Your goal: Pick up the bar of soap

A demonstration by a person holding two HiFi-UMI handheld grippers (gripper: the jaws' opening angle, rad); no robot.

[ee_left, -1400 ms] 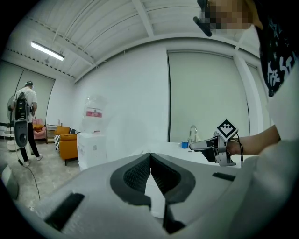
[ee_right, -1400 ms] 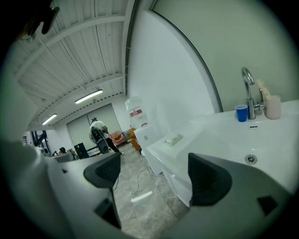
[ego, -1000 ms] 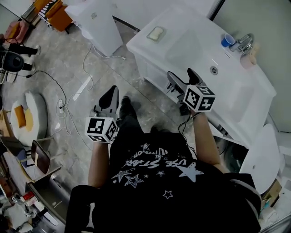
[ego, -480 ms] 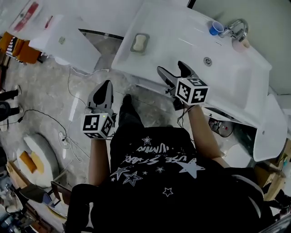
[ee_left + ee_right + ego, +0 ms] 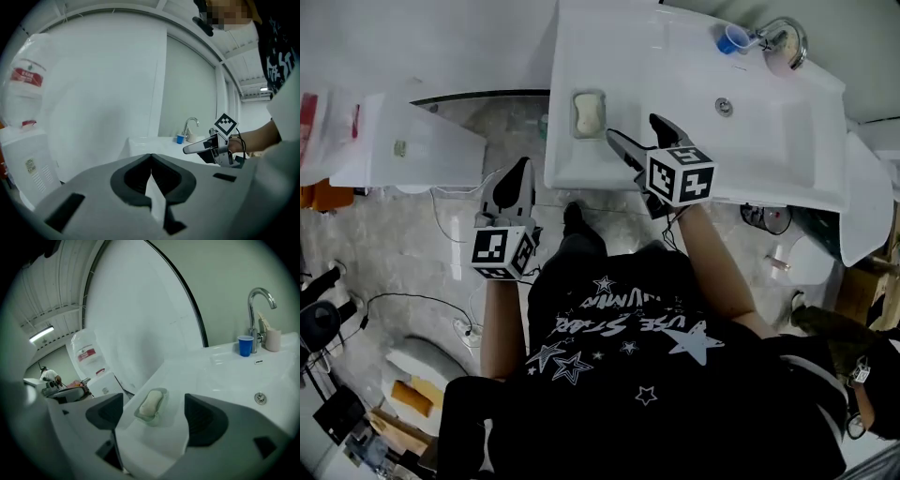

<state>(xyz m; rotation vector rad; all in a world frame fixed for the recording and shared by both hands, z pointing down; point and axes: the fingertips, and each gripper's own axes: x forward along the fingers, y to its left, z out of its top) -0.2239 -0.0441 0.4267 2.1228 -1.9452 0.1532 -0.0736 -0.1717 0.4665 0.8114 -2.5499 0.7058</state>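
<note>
A pale bar of soap [image 5: 588,113] [image 5: 150,404] lies in a light dish [image 5: 589,97] [image 5: 161,417] on the left part of the white washbasin counter [image 5: 675,75]. My right gripper [image 5: 637,131] [image 5: 152,416] is open over the counter's front edge. It points toward the soap, which sits between the jaws' line of sight a short way ahead, untouched. My left gripper [image 5: 517,174] [image 5: 151,174] is shut and empty, held left of the counter above the floor.
A chrome tap [image 5: 786,36] [image 5: 258,301], a blue cup [image 5: 729,39] [image 5: 244,345] and a pale cup [image 5: 273,340] stand at the basin's far right. The drain [image 5: 725,106] [image 5: 259,398] lies in the bowl. A white appliance [image 5: 403,141] stands left.
The view has swung toward the washbasin. My right gripper has moved forward over the counter edge, nearer the soap dish. The left gripper stays shut beside it.
</note>
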